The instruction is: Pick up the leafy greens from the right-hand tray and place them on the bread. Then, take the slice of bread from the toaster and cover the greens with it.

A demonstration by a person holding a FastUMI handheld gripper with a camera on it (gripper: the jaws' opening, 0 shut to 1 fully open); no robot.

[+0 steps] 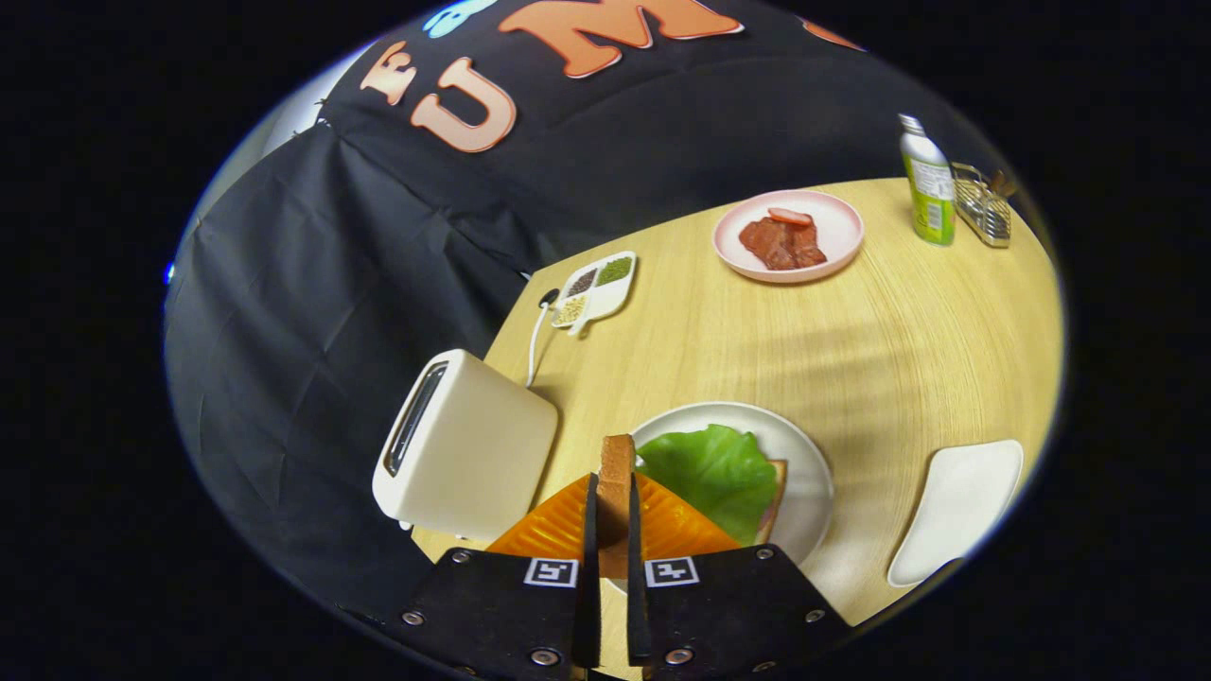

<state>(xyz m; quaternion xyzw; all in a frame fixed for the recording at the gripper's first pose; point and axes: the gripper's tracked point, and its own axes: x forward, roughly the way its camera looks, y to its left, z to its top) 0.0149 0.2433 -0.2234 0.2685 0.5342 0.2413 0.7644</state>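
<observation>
Hand-held gripper (613, 515) clamps bread slice (616, 492) — above greens (714, 473).

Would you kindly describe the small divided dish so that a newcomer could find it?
Start at the white toaster on the wooden table. Beyond it, near the table's far edge, lies the divided dish. Unlike the pink plate of meat, it is white with compartments of seeds.

The hand-held gripper (613, 515) clamps a slice of bread (616, 487) upright between both fingers. The toaster (465, 445) stands close on one side. The lettuce (711, 478) on the plate (804, 454) lies unobstructed just ahead, and bare worktop (851, 340) stretches beyond it.
</observation>
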